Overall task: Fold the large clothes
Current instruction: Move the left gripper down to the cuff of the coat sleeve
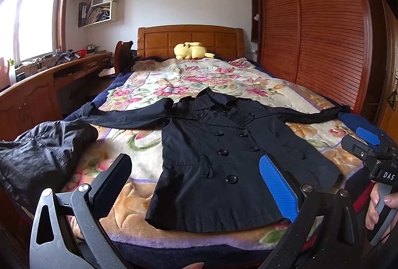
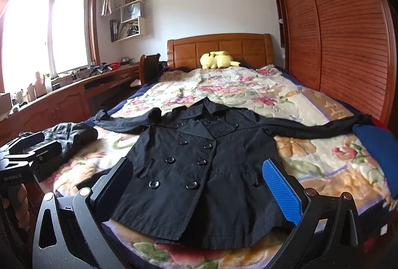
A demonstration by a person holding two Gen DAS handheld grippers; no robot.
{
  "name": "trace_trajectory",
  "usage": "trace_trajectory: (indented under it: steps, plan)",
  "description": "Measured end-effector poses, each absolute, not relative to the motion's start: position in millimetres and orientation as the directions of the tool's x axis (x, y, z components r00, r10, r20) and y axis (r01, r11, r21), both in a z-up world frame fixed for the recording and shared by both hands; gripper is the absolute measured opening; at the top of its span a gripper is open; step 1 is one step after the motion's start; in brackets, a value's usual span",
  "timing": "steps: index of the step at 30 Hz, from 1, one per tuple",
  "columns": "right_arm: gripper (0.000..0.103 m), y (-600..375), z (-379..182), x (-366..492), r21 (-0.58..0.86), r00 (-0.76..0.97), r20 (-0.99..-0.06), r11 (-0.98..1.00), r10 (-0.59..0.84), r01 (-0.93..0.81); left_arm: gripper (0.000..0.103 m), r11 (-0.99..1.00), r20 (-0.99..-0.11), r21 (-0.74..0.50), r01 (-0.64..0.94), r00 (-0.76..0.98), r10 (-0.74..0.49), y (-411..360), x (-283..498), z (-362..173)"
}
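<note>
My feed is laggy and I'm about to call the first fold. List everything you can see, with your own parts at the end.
coat: 1, black, flat and buttoned on the bed, sleeves spread to both sides
crumpled garment: 1, black, near left edge of the bed
blue cloth: 1, blue, right edge of the bed by the coat's sleeve end
blanket: 1, floral cream and pink, covering the bed
plush toy: 1, yellow, at the headboard
headboard: 1, wooden
wardrobe: 1, reddish slatted doors, right of the bed
desk: 1, wooden, under the window, cluttered
wall shelves: white, holding books
left tongs: open, over the coat's hem
right tongs: open, over the hem
</note>
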State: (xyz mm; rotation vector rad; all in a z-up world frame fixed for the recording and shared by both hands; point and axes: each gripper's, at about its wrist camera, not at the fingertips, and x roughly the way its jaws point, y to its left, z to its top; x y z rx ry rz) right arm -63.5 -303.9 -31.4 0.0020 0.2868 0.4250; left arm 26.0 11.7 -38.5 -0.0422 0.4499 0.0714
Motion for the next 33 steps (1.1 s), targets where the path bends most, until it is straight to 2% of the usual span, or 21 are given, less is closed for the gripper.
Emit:
trace_trajectory:
  steps: [6, 19, 26, 33]
  plan:
    - [0.103, -297, -45, -30, 0.073, 0.846, -0.335, 0.907, 0.414, -0.415, 0.103, 0.992, -0.480, -0.055, -0.114, 0.874, 0.074, 34, 48, -65]
    - [0.103, -256, -47, 48, 0.035, 0.827, -0.325, 0.880, 0.458, -0.474, 0.103, 0.977, -0.560, -0.013, -0.211, 0.812, 0.168, 82, 100, -118]
    - [0.103, -223, -48, 107, 0.024, 0.783, -0.339, 0.837, 0.521, -0.547, 0.103, 0.974, -0.568, -0.005, -0.226, 0.802, 0.183, 97, 126, -119]
    - [0.103, -187, -66, 168, -0.062, 0.760, -0.402, 0.813, 0.511, -0.579, 0.103, 0.969, -0.568, 0.003, -0.248, 0.797, 0.206, 125, 173, -114]
